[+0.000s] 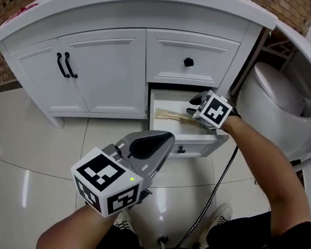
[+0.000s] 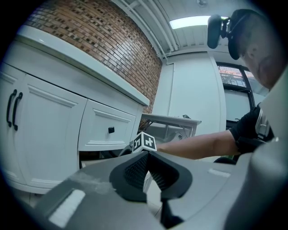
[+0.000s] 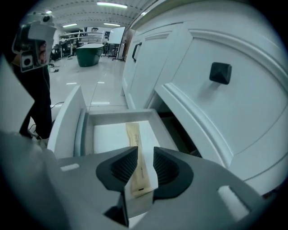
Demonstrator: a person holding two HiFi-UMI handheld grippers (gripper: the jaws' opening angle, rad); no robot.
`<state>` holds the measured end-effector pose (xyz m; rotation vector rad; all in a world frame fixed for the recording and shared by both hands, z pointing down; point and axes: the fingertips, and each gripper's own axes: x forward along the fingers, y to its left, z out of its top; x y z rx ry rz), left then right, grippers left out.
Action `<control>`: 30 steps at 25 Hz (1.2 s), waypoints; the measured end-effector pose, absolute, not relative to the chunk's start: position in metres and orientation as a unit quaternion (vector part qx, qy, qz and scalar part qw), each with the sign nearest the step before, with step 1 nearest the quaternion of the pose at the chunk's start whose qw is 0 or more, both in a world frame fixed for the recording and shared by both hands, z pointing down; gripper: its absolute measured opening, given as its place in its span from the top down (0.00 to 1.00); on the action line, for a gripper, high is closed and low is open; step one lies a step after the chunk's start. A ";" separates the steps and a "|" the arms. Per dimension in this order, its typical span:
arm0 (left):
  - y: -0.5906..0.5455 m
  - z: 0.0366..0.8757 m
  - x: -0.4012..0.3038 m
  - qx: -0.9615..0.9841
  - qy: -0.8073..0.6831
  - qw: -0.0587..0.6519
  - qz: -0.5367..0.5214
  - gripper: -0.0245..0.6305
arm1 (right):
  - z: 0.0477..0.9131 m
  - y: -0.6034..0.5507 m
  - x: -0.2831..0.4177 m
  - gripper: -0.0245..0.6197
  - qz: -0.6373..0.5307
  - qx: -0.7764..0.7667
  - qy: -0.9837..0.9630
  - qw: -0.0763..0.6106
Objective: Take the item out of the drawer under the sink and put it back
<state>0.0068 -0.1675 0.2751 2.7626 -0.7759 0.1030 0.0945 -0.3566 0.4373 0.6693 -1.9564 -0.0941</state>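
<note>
Nearest is the left gripper (image 1: pixel 166 141), held in the air in front of the open drawer (image 1: pixel 188 142) and apart from it, its tongs pressed together on nothing. The right gripper (image 1: pixel 192 111) reaches down into the drawer at the drawer's right side, tongs spread, with the tan packet (image 1: pixel 168 116) lying flat on the drawer's floor in line with the gap; the pads do not seem to press it. By my reading the drawer stands pulled out but the packet is not lifted, so either the taking-out is only starting or the putting-back is just done; the pictures cannot settle which, and shutting the drawer remains. Only the right gripper view shows the packet between the spread pads; the head view hides those jaws behind the marker cube, while the left gripper view shows nothing of the drawer's inside
</note>
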 end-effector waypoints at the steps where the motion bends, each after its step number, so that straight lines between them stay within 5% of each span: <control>1: -0.169 0.275 0.007 0.953 -0.268 0.136 0.036 0.95 | 0.443 -0.358 0.094 0.80 -0.044 0.271 -0.809 0.520; 30: -0.189 0.290 0.000 0.948 -0.276 0.153 0.046 0.95 | 0.533 -0.363 0.057 0.82 -0.002 0.178 -0.820 0.544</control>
